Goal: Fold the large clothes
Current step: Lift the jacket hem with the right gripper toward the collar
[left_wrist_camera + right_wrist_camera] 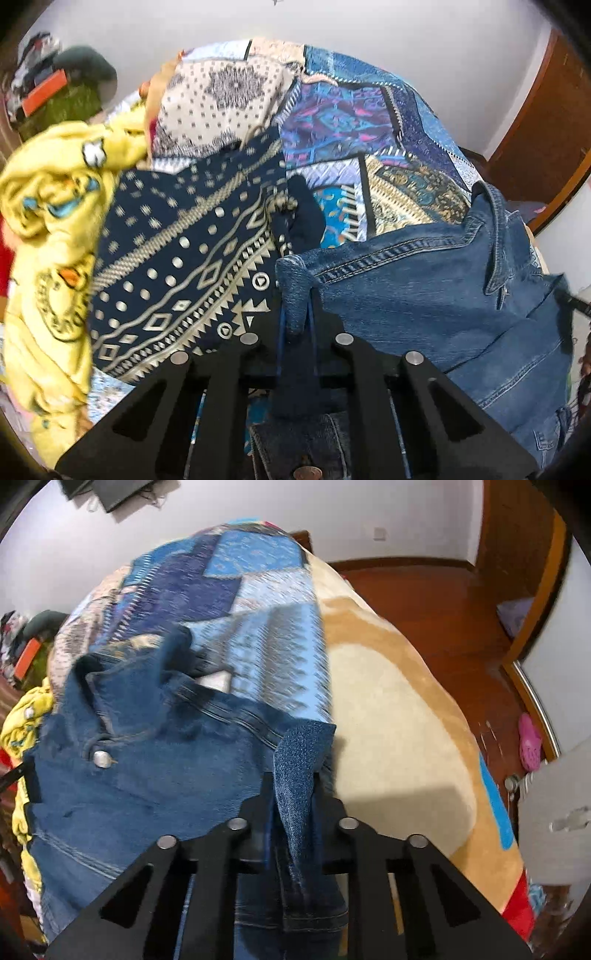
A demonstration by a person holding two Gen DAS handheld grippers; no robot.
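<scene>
Denim jacket [424, 288] beside navy patterned cloth [192, 258], perhaps overlapping.

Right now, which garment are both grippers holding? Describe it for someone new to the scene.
On the bed's patchwork quilt lies a blue denim jacket, pinched by the left gripper and right gripper. Unlike the yellow garment and navy patterned cloth, it has heavy stitched seams.

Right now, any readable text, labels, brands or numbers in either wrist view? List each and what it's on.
None readable.
Yellow garment: printed graphics, blurred, no legible words.
Denim jacket metal button: any embossing too small to read.
Copper button near the left gripper: illegible.
</scene>
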